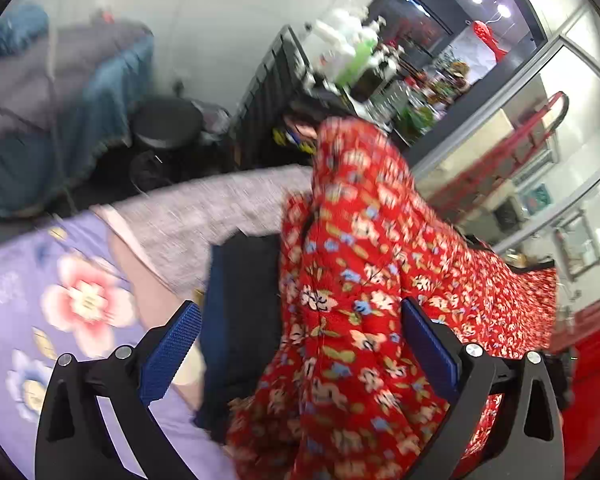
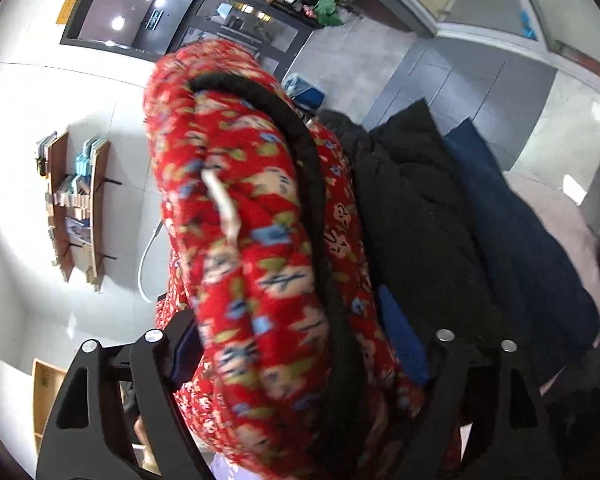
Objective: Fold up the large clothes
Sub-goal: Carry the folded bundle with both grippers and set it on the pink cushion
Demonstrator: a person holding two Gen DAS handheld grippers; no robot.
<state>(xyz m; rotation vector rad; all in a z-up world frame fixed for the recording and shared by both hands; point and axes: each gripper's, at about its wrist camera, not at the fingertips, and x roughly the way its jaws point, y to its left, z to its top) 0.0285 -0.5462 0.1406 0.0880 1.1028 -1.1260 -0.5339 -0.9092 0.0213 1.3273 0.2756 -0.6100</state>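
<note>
Red floral padded garment [image 1: 352, 320], black-trimmed edge, bunched between both tools, draped over bed.
Left hand-held gripper [image 1: 300, 344]: jaws spread wide, garment between blue pads, no pad pressing.
Right hand-held gripper [image 2: 300, 356]: jaws wide, rolled garment fold [image 2: 252, 240] in gap, contact unclear.
Beyond: folded black garment [image 2: 412, 208] and navy garment [image 2: 512, 216] stacked on purple floral bedsheet [image 1: 40, 280].

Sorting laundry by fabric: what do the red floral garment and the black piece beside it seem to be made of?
Red floral garment: looks like thick padded fleece or quilted cotton, puffy rolls, fuzzy matte surface, black trim. Black piece: seems a soft matte knit or fleece, nubby texture; blur leaves it uncertain.
</note>
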